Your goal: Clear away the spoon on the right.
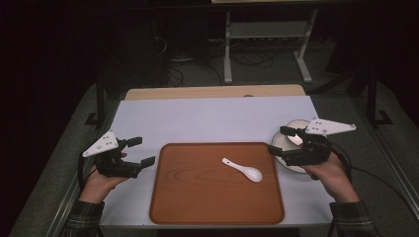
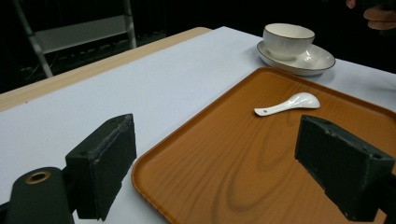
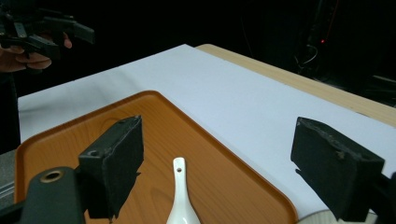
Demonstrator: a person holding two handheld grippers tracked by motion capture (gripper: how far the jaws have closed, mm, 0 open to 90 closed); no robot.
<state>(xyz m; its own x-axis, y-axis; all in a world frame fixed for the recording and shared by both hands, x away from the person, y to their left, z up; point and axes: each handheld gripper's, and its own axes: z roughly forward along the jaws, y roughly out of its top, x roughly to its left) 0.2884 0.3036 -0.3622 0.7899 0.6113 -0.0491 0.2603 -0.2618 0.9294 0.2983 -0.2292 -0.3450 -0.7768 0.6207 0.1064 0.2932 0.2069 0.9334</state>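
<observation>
A white spoon [image 1: 243, 169] lies on the tray [image 1: 188, 197], handle toward 10 o'clock. At 2 o'clock a cup [image 2: 288, 40] sits on its saucer [image 2: 317, 63]. Left tool [image 1: 141, 151] and right tool [image 1: 278, 140] both gape, empty, flanking the tray

Looks like a lab or test room, dim. Loose cables [image 1: 247, 58] on the grey floor at frame top, beside a white metal stand [image 1: 267, 44]. Table [image 1: 207, 118] has a plain white sheet.
</observation>
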